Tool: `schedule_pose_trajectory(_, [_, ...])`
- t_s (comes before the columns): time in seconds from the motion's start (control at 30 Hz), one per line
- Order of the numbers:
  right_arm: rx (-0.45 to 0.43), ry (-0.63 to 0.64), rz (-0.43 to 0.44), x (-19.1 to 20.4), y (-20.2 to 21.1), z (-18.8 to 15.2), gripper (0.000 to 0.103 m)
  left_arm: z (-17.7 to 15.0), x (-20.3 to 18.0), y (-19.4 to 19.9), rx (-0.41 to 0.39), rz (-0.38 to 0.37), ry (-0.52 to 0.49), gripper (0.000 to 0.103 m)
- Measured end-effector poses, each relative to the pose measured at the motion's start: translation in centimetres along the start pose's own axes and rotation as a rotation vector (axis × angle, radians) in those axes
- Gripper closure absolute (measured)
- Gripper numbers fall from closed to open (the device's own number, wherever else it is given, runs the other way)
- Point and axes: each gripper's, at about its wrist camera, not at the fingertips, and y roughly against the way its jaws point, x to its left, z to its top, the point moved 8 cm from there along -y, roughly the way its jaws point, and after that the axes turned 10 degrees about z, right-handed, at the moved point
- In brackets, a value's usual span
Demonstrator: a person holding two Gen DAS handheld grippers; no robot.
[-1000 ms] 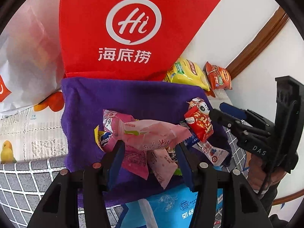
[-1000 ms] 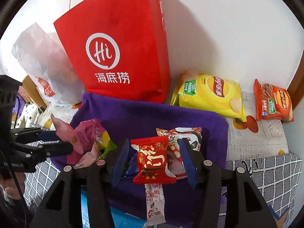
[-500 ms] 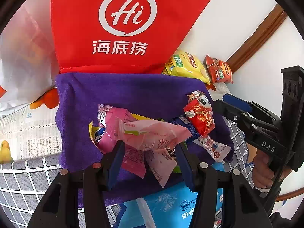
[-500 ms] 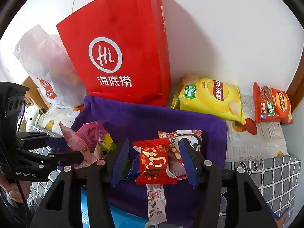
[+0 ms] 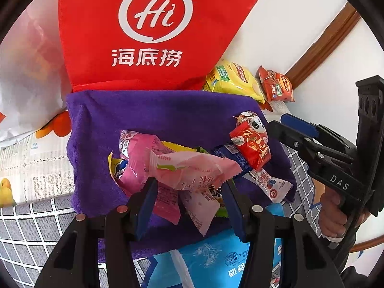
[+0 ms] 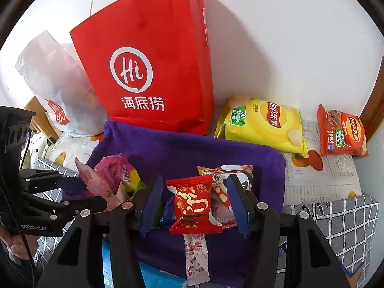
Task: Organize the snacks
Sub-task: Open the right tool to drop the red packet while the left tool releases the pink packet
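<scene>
On purple towel: snack pile, front of red Haidilao bag.
L gripper: clamped on pale pink wrapper, lifted over pile.
R gripper: pinching red candy pack.
By wall: yellow Lay's bag, orange Lay's bag, well apart from pile.

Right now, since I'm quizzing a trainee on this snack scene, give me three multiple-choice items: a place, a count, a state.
1. Where is the yellow chip bag relative to the red bag? A atop it; B to its right; C inside it.
2. How many chip bags are there? A one; B two; C four.
3. The red bag is: A upright; B lying flat; C folded.

B: it lies to the right, by the wall.
B: one yellow, plus one orange chip bag.
A: it stands against the wall.
</scene>
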Motion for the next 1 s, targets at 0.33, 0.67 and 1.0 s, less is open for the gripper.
schedule_pose_trajectory(0.33, [-0.034,-0.007,-0.020,0.0,0.6,0.3,0.048,-0.2,0.0,0.0,0.011,0.008,0.005,0.046])
schedule_pose_trajectory(0.67, [-0.059,-0.019,-0.038,0.6,1.5,0.3,0.047,-0.2,-1.3,1.9,-0.015,-0.020,-0.022,0.040])
schedule_pose_trajectory(1.0, [-0.079,-0.046,-0.085,0.9,5.2,-1.0,0.047,0.3,-1.0,5.3,-0.073,-0.080,0.015,0.040])
